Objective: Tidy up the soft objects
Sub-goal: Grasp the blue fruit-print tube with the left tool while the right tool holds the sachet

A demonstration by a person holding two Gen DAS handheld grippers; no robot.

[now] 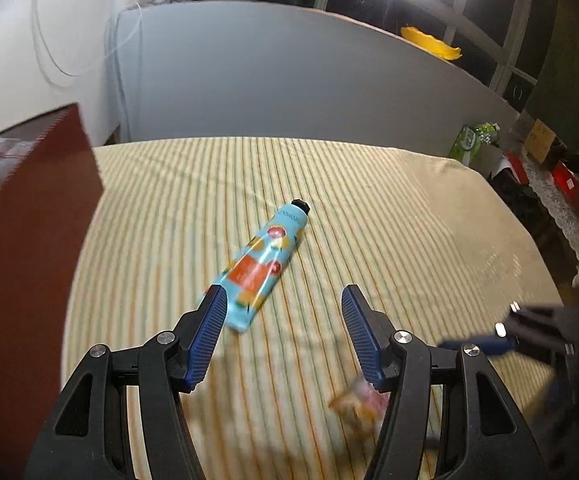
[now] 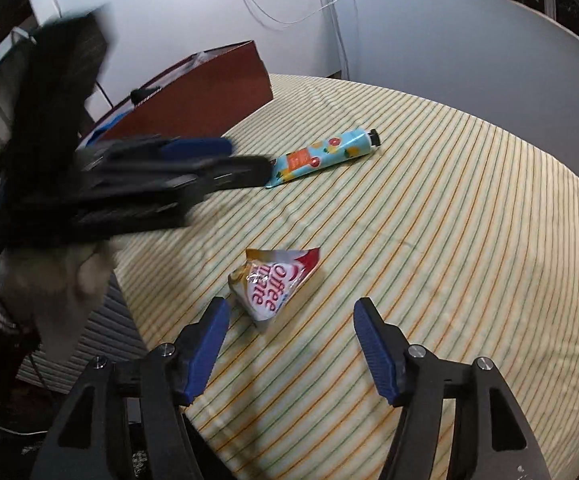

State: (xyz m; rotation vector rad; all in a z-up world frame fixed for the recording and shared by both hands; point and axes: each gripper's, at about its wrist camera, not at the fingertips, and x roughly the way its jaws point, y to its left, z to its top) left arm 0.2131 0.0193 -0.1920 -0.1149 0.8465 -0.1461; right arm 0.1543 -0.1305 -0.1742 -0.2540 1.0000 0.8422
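Little looked done: the turquoise fruit-printed squeeze tube [image 1: 264, 264] and crumpled white-and-red foil sachet [image 2: 271, 284] lay loose on the striped yellow tablecloth [image 2: 449, 240], with both the left gripper [image 1: 283, 334] and right gripper [image 2: 291, 342] spread empty, and the dark red paper bag [image 2: 209, 92] at far left possibly their destination.

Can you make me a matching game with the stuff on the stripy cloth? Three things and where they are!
Things:
1. tube
2. packet
3. box

Places:
A. just ahead of the right gripper
B. at the left edge of the cloth
C. lying mid-cloth, black cap pointing away, near the left gripper

Pairs: 1-C, 2-A, 3-B
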